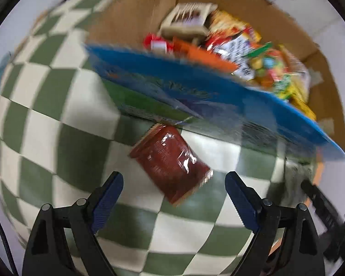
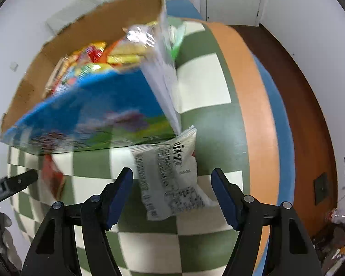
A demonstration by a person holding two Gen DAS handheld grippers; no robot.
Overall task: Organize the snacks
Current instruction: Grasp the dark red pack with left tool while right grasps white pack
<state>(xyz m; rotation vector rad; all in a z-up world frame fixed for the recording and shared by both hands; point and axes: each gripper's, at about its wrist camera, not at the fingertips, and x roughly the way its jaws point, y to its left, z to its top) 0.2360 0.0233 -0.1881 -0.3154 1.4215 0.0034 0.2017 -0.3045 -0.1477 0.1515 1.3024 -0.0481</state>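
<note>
A cardboard box [image 1: 131, 18] with a blue printed front [image 1: 172, 87] holds several mixed snack packs [image 1: 237, 43]. It stands on a green and white checked cloth [image 1: 46, 119]. A dark red snack packet [image 1: 170, 163] lies on the cloth in front of the box, just ahead of my open left gripper [image 1: 174, 184]. In the right wrist view the same box [image 2: 87, 119] is at the left. A white snack packet [image 2: 172, 179] lies by its corner, between the fingers of my open right gripper [image 2: 171, 179]. The red packet [image 2: 54, 177] shows at the left, blurred.
The other gripper's black finger [image 2: 13, 181] shows at the left edge of the right wrist view. The cloth has an orange and blue border [image 2: 255, 105] at the right. Brown floor [image 2: 306, 115] and white walls lie beyond it.
</note>
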